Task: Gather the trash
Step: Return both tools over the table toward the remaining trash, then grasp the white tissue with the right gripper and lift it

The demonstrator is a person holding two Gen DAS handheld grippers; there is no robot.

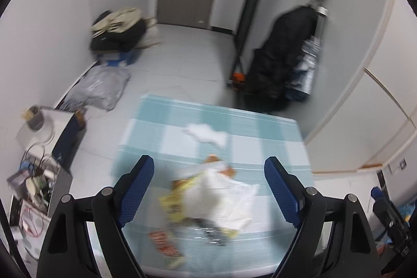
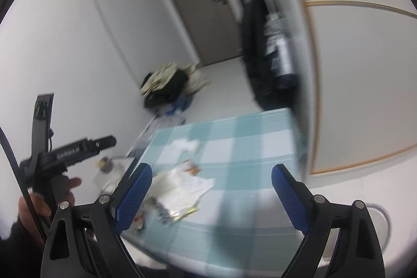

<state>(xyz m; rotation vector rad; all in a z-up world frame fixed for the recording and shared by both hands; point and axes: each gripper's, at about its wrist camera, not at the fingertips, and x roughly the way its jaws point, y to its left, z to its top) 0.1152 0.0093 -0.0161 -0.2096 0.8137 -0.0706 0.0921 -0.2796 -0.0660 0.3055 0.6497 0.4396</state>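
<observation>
Only the right wrist view shows the person's hand (image 2: 44,202).

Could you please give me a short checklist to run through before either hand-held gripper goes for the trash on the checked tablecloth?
1. Left hand-held gripper open and empty: ok.
2. Right hand-held gripper open and empty: ok.
3. Trash pile in view on the checked tablecloth: ok.
4. Crumpled white tissue lies apart from the pile, needing its own pick: ok.
5. Sharp view of single pieces: not ok, both views are blurred.
6. Bin or bag to receive the trash: cannot tell.
</observation>
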